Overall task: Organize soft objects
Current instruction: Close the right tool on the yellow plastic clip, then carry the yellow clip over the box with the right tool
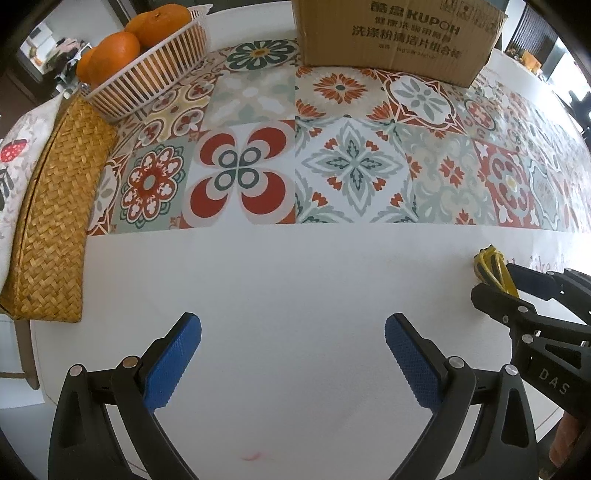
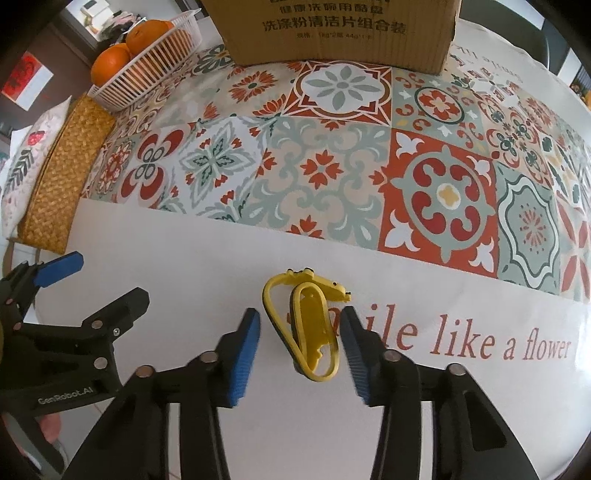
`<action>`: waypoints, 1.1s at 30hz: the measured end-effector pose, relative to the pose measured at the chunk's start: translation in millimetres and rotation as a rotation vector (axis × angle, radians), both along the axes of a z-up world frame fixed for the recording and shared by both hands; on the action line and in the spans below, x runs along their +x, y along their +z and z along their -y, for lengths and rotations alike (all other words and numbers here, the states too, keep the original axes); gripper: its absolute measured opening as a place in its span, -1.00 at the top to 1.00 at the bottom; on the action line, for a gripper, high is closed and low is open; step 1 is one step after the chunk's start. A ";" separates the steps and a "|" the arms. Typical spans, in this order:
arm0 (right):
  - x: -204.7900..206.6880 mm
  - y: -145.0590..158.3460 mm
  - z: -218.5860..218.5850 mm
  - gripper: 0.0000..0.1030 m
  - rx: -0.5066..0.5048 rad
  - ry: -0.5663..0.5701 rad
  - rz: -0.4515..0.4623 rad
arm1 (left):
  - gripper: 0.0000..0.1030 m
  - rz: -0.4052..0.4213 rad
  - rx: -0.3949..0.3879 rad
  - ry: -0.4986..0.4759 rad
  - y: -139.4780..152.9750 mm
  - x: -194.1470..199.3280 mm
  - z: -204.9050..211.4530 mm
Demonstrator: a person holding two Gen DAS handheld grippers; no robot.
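Here, right gripper point(image 2: 300, 341) jaws apart astride the yellow toy point(image 2: 309, 325) near the table point(image 2: 184, 288) edge, ungrasped; left gripper point(image 1: 293, 360) wide open, empty.

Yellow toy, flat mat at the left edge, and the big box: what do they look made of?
Yellow toy: probably soft rubber or silicone, smooth with a slight sheen, thin looping strips.
Mat: woven straw or seagrass, matte herringbone plaiting.
Box: brown corrugated cardboard, printed, fluting showing.
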State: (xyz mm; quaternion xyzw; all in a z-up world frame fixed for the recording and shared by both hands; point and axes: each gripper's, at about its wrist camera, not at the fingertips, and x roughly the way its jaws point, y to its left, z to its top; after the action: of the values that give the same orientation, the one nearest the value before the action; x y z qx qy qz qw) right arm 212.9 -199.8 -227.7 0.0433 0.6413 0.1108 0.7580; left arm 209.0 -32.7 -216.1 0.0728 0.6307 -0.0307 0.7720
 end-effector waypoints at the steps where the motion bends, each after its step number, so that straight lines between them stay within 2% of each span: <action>1: -0.2 -1.1 -0.3 0.29 0.003 0.000 -0.002 | -0.98 -0.001 0.001 -0.002 -0.4 0.4 0.4; 11: -2.8 5.0 7.8 0.47 0.020 -0.020 0.036 | -0.98 0.009 -0.004 -0.025 2.1 1.7 6.0; 33: 11.9 59.3 22.2 0.52 0.037 -0.079 0.194 | -0.98 0.139 -0.042 -0.061 48.9 25.0 21.5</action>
State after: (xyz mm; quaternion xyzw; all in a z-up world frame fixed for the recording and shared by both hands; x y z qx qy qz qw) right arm 224.8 -221.9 -168.3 0.0717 0.5607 0.0966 0.8192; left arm 234.0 -54.2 -167.2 0.0777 0.5724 -0.0621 0.8139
